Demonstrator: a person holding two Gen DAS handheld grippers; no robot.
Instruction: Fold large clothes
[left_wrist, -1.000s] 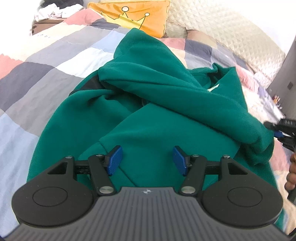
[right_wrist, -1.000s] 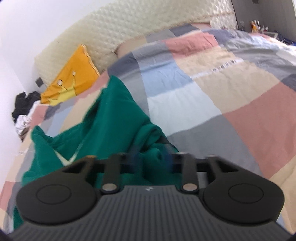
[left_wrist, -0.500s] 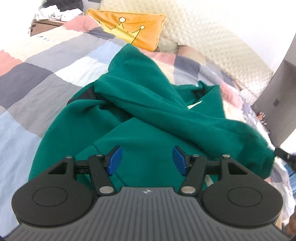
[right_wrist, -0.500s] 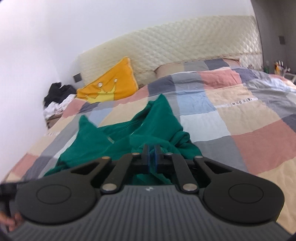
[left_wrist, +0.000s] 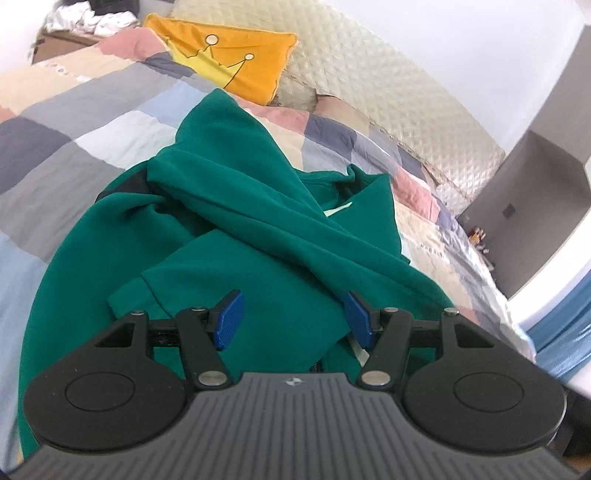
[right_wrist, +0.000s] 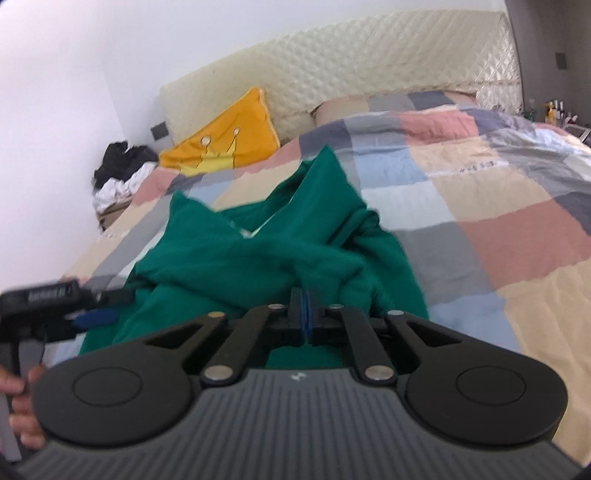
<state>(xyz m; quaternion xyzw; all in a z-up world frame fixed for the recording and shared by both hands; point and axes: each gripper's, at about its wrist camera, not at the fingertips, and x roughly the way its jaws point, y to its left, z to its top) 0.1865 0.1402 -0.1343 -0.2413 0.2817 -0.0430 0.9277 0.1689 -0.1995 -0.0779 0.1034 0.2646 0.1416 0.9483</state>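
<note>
A large green sweatshirt (left_wrist: 236, 236) lies crumpled on the patchwork bed, one sleeve crossing its body. It also shows in the right wrist view (right_wrist: 258, 258). My left gripper (left_wrist: 293, 319) is open, its blue pads just above the near folded edge of the green cloth, holding nothing. My right gripper (right_wrist: 306, 314) is shut over the near part of the sweatshirt; I cannot tell whether cloth sits between its pads. The left gripper (right_wrist: 92, 317) shows at the left edge of the right wrist view.
The checked quilt (right_wrist: 480, 206) covers the bed. An orange crown cushion (left_wrist: 225, 66) leans on the quilted headboard (right_wrist: 369, 70). A pile of clothes (right_wrist: 122, 173) sits beside the bed. A grey cabinet (left_wrist: 532, 206) stands at the far right.
The right gripper closed its pads and pulled back and up from the sleeve end. The left gripper stayed open and drew back slightly toward the sweatshirt's near edge.
</note>
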